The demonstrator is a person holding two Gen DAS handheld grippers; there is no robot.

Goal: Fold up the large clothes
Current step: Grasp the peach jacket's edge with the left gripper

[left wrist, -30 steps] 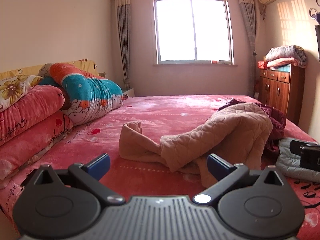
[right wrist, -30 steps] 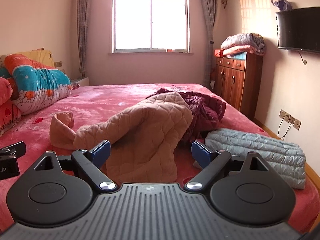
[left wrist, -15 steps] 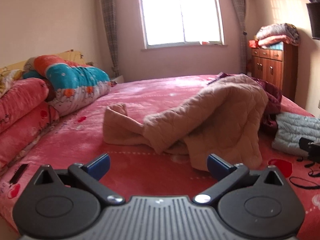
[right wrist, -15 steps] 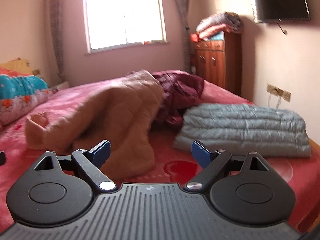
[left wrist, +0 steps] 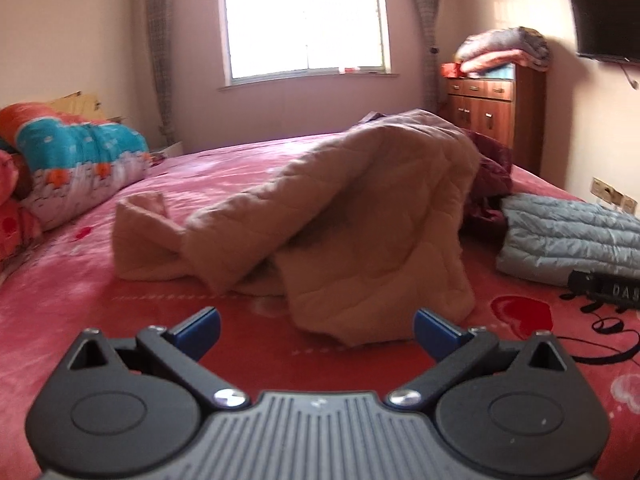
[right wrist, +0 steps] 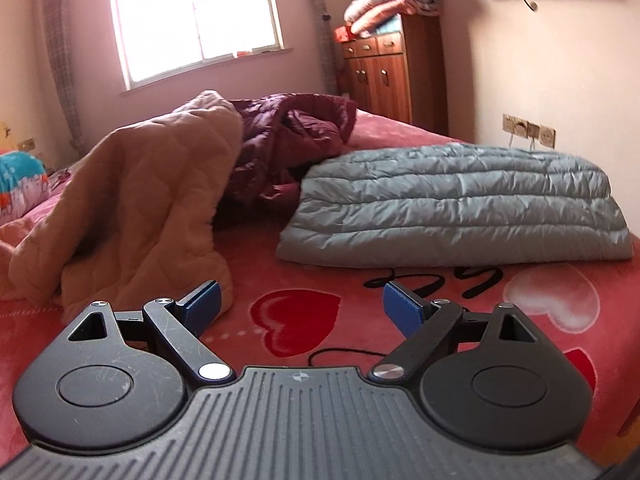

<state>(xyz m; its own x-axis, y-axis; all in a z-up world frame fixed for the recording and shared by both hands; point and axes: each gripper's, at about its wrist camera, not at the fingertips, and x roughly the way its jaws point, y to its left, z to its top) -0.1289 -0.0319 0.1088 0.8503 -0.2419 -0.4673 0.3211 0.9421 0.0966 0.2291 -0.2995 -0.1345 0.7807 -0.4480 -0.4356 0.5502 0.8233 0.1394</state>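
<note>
A tan quilted garment [left wrist: 360, 216] lies crumpled in a heap on the red bed [left wrist: 80, 288]; it also shows in the right wrist view [right wrist: 132, 204]. A maroon puffer jacket [right wrist: 292, 136] lies bunched behind it. A grey puffer garment [right wrist: 460, 208] lies folded flat at the right; the left wrist view shows it too [left wrist: 568, 240]. My left gripper [left wrist: 316, 330] is open and empty, just short of the tan garment's near hem. My right gripper [right wrist: 300, 306] is open and empty over the bedspread, between the tan and grey garments.
Rolled quilts and pillows [left wrist: 76, 168] are stacked at the bed's left. A wooden cabinet [left wrist: 492, 112] with folded blankets on top stands at the right wall, under a wall TV [left wrist: 608, 20]. The right gripper's black body [left wrist: 604, 290] shows at the left wrist view's right edge.
Both grippers have moved forward and lower toward the bed, closer to the garments. The right one has swung right, facing the grey garment. Both jaws stay open.
</note>
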